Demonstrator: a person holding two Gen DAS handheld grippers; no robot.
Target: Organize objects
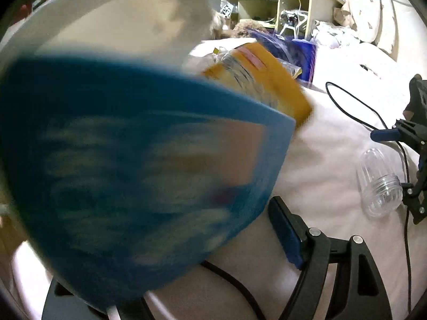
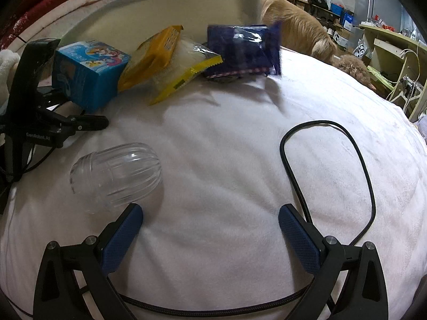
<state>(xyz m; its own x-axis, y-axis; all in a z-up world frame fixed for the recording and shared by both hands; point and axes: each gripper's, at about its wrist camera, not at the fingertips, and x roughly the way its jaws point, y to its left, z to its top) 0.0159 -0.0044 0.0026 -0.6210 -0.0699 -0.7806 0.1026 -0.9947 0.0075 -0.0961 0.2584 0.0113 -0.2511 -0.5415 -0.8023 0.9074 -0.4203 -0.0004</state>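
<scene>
Bedding (image 2: pixel 240 160), white and soft, forms the work surface under both sets of jaws. Ahead of both lies a pale tray (image 2: pixel 165 8), with a dog (image 2: pixel 299 32) past its far corner.

Left gripper (image 1: pixel 165 240): the blue box (image 1: pixel 128 165) fills the space between its jaws and blurs heavily in the left wrist view. One blue pad shows just beside the box's edge; the other is hidden behind it. Whether the jaws clamp the box cannot be determined.

Beyond the box, in order of size: a dark blue packet (image 2: pixel 242 50), then a yellow packet (image 2: pixel 170 61) leaning against the box.

Right gripper (image 2: pixel 210 234): jaws spread wide, nothing between them. A clear ribbed jar (image 2: pixel 117 172) lies on its side just beyond the left pad. A black cable (image 2: pixel 368 181) loops ahead of the right pad.

Hazards, as a judgement:
- The box may slip or tip if the hold is partial.
- Moving the box may topple the yellow packet resting on it.
- The jar may roll on the soft bedding if nudged by one pad only.
- The cable may snag a jaw.
</scene>
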